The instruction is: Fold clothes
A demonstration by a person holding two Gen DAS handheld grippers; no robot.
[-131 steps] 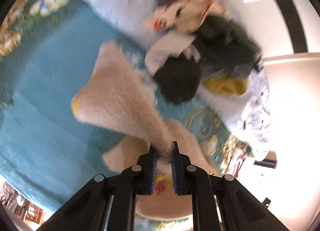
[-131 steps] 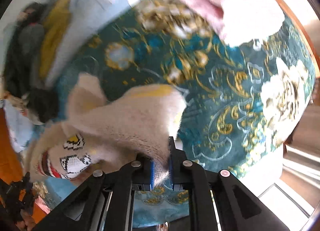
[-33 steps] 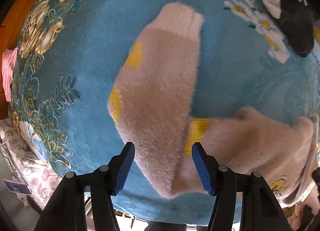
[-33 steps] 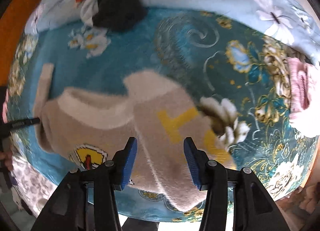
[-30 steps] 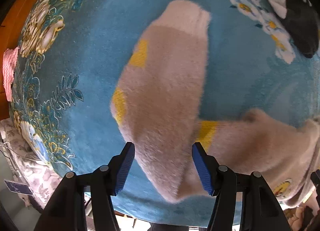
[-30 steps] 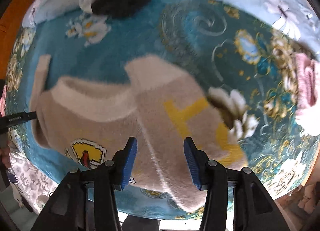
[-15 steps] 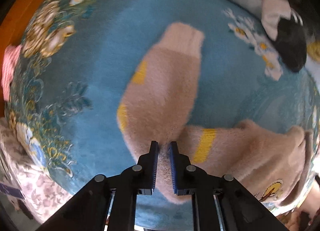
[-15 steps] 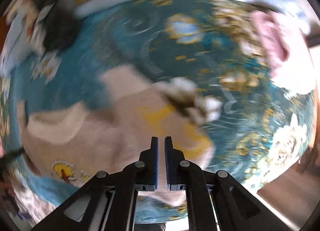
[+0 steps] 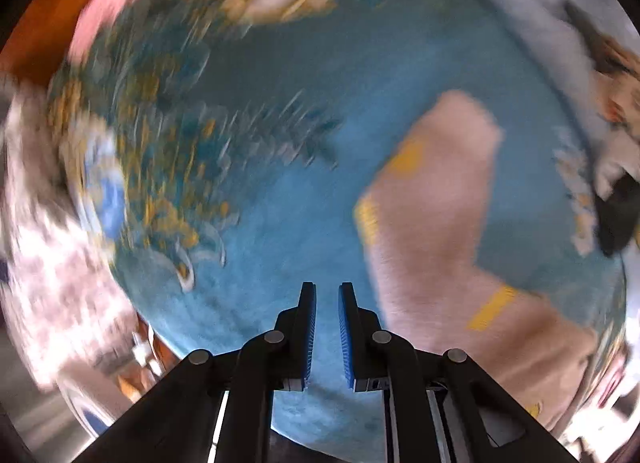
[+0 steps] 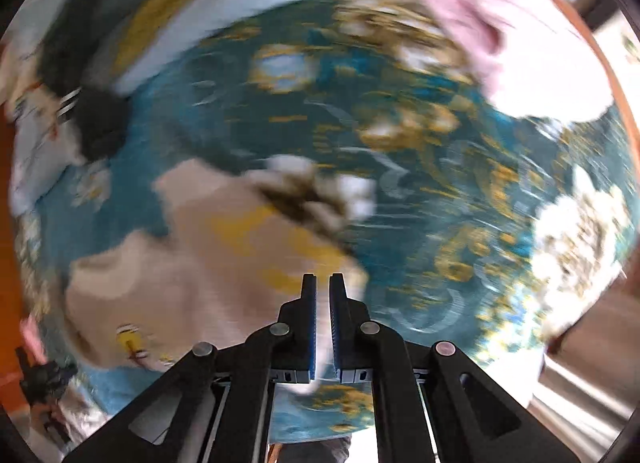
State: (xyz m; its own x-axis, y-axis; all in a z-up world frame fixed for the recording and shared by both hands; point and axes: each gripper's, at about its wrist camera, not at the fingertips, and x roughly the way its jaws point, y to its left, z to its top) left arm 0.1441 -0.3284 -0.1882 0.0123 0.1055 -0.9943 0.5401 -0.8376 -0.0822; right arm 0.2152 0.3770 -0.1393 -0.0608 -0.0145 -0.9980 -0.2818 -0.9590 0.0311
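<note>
A teal floral blanket [image 9: 280,191] covers the surface, blurred.

- The left hand-held gripper [image 9: 324,295] hangs over bare blue blanket [image 9: 280,223], its jaws nearly together with a thin gap and nothing between them.
- A beige sweater [image 9: 436,231] with yellow marks lies flat to its right, one sleeve [image 9: 452,143] reaching away.
- A dark garment [image 9: 616,215] sits at the right edge.
- Something pink [image 9: 108,11] shows upper left.
- Heavy blur smears the whole view.
</note>
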